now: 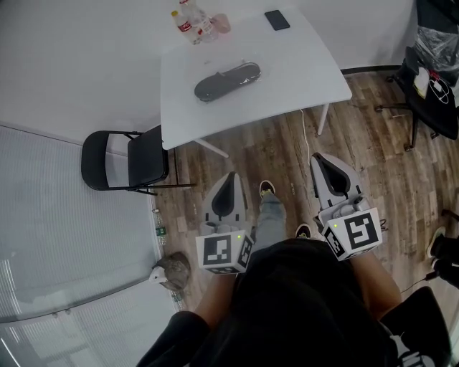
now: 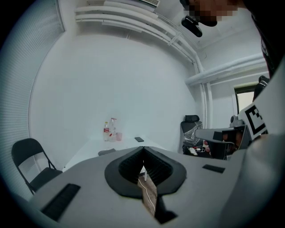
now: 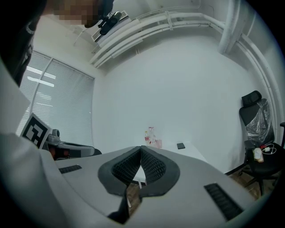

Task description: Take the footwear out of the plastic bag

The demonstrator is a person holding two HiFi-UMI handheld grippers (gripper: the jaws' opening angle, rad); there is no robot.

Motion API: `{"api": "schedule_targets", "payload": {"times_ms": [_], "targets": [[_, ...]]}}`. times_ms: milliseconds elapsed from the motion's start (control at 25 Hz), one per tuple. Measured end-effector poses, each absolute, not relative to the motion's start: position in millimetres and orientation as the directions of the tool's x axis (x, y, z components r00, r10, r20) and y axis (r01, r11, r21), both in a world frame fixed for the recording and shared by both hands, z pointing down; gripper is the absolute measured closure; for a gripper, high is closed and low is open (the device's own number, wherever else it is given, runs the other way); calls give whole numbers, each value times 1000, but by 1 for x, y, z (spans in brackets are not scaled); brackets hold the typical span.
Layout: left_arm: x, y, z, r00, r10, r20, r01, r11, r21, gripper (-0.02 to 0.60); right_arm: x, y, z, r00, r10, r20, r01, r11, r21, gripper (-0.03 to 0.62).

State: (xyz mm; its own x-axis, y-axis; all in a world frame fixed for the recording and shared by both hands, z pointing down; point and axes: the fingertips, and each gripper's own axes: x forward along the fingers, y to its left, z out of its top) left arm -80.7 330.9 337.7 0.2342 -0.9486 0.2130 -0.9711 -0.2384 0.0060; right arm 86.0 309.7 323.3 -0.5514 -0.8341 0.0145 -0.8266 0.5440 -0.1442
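Dark clothing of the person fills the bottom of the head view, well short of the table (image 1: 287,64), and both forearms reach out of it toward that table. Each hand carries a gripper with a marker cube at its back. The left gripper (image 1: 229,175) and the right gripper (image 1: 318,156) hang side by side over the wooden floor (image 1: 373,165), apart from the table's near edge and pointing at it. Seen from its own camera, each pair of jaws is pressed together with nothing pinched between the ribbed pads. The person's shoe (image 1: 267,188) shows on the floor between the two grippers, on the near side of the table. A white cable (image 1: 307,136) runs across the floor from under the table's near edge. A black folding chair (image 1: 125,159) stands just off the table's near left corner. On the table, in its near left part, lies the clear plastic bag (image 1: 227,80) with the dark footwear inside it, touched by neither gripper. At the table's far edge stand bottles (image 1: 188,21) and a pink cup (image 1: 221,23), with a black phone (image 1: 277,19) lying flat to their right. A black office chair (image 1: 430,93) stands off the table's right side
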Motion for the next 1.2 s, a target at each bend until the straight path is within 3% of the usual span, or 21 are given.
{"api": "schedule_targets", "payload": {"times_ms": [1200], "targets": [[-182,166,336,252,-936,245,-968,-244,65,560,-19,148,310,-542,-835,96,-840,540,-55,577]]}}
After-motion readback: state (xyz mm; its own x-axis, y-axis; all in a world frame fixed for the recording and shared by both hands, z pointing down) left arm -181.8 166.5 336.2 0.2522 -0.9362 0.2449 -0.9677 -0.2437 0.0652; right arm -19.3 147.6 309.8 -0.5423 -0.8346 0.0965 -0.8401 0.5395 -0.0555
